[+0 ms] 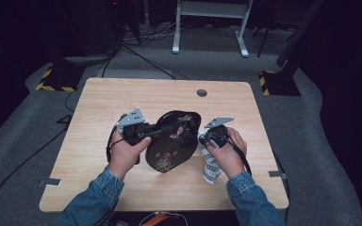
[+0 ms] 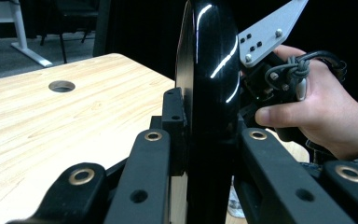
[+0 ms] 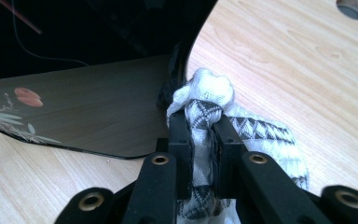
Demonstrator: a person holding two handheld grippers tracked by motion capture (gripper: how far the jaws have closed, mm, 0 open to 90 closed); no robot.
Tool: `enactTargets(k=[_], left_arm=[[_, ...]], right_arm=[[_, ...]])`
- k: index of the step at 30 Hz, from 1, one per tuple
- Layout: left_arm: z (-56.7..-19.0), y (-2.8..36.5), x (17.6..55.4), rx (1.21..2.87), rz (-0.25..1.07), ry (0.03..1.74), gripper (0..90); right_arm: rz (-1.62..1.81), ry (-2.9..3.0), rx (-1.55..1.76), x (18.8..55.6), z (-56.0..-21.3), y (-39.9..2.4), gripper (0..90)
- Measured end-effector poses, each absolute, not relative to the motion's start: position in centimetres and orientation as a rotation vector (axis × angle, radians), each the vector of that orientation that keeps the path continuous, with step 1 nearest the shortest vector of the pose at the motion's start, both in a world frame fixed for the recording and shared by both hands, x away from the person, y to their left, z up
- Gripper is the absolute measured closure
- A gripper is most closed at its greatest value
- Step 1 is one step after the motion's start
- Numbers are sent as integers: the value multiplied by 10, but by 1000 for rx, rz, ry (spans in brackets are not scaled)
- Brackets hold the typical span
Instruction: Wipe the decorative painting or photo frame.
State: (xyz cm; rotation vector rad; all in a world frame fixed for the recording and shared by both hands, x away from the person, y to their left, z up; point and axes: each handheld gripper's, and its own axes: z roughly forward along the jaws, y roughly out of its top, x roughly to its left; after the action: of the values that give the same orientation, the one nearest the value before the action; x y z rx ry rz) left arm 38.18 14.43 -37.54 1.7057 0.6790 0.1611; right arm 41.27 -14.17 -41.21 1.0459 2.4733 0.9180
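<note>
Near the middle of the desk (image 1: 122, 96), a bit toward my edge, I've got the black tray (image 1: 172, 141) tipped up on its rim — left gripper (image 1: 156, 132) is clamped on its edge and holds it tilted, painted face toward the right hand. In the left gripper view the tray (image 2: 208, 93) stands edge-on between the jaws, both pressed against it, so that grip looks solid.

Right gripper (image 1: 201, 137) is closed on a bunched cloth (image 1: 210, 167), white with a dark pattern. In the right gripper view the wad of cloth (image 3: 205, 95) sticks out past the jaw tips and sits right at the tray's rim (image 3: 182, 60) — touching it or just beside it, I can't tell for sure. The rest of the cloth trails down onto the desk by the right hand (image 1: 228, 153).

My read: this is a wipe-down of the tray and it's early or mid-way. Done — tray picked up and presented, cloth gripped and brought to the rim. Left — working the cloth across the glossy face with the flower pattern (image 3: 9, 100), then setting the tray flat again. I can't judge from these views how much of the surface is already clean; the gloss shows reflections but no obvious smears or dirt either way.
</note>
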Motion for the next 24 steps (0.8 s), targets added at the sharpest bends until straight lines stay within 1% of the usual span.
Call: enactTargets(k=[7, 24], left_arm=[[-375, 144, 382, 1707, 164, 678, 796], [-376, 144, 382, 1705, 166, 682, 795]], right_arm=[[915, 2482, 1060, 413, -418, -142, 817], [878, 2536, 1113, 415, -447, -142, 817]])
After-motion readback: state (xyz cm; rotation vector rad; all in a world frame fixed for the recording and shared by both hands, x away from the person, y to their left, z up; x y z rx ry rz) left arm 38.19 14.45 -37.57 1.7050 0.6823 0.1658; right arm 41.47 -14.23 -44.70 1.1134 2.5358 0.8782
